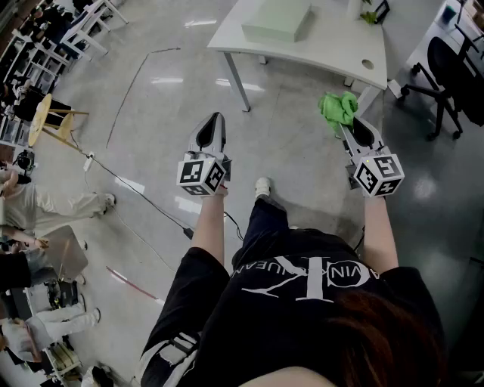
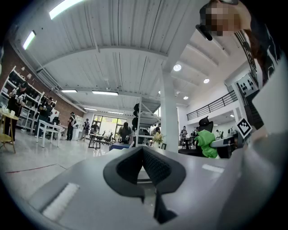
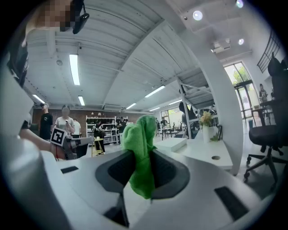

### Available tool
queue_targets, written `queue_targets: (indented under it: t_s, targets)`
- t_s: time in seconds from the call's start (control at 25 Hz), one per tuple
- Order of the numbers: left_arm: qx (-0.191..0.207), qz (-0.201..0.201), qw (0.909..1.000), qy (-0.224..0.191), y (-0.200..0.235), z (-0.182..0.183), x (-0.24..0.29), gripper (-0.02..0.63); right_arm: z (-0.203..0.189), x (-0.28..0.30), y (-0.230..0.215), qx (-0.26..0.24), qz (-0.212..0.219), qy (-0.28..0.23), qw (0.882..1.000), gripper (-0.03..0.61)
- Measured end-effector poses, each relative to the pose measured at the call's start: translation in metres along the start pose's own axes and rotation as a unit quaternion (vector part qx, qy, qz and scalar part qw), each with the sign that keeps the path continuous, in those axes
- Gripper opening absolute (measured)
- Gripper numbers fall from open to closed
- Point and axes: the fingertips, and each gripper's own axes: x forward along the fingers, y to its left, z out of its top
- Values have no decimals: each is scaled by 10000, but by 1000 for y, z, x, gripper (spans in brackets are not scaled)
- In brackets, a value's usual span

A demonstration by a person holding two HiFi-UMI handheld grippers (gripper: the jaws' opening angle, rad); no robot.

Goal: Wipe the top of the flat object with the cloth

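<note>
The right gripper [image 1: 345, 127] pinches the cloth [image 1: 338, 108] between its pads, a wad of it bunching above the jaws and a tail hanging below; held this way, the loose upper part looks ready to serve as the wiping face once it is brought down flat; the left gripper [image 1: 217, 117] has its jaws pressed together on nothing, and is probably kept out to the side so as not to get in the way

Both grippers are raised at about the same height in front of the standing person, over bare floor [image 1: 151, 113] and well short of the table [image 1: 333, 53] – so the wiping itself has not begun; the flat object [image 1: 277, 21] lies on the far part of that table, apart from the cloth, its top uncovered

The cloth is bright green, soft and nappy like microfibre, crumpled into folds; it should drape and spread easily under light pressure; the flat object is a pale, low rectangular slab with squared edges and a matt, even top; the table is white and smooth with thin metal legs and a round cable hole; the floor is glossy grey, throwing back the ceiling lights; a black office chair [image 1: 446, 68] stands to the right of the table
</note>
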Motion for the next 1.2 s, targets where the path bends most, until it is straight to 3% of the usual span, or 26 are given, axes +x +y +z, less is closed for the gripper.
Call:
queue_targets:
  t_s: [0.48,1.2]
  targets:
    - [-48,-263,9995,166,58,0,86,12,8,100,-28,103,-135,132,9998,110]
    - [-189,-636,9975,244,193,-7,180,12,8,228,-45,541,-954,10,9940,110]
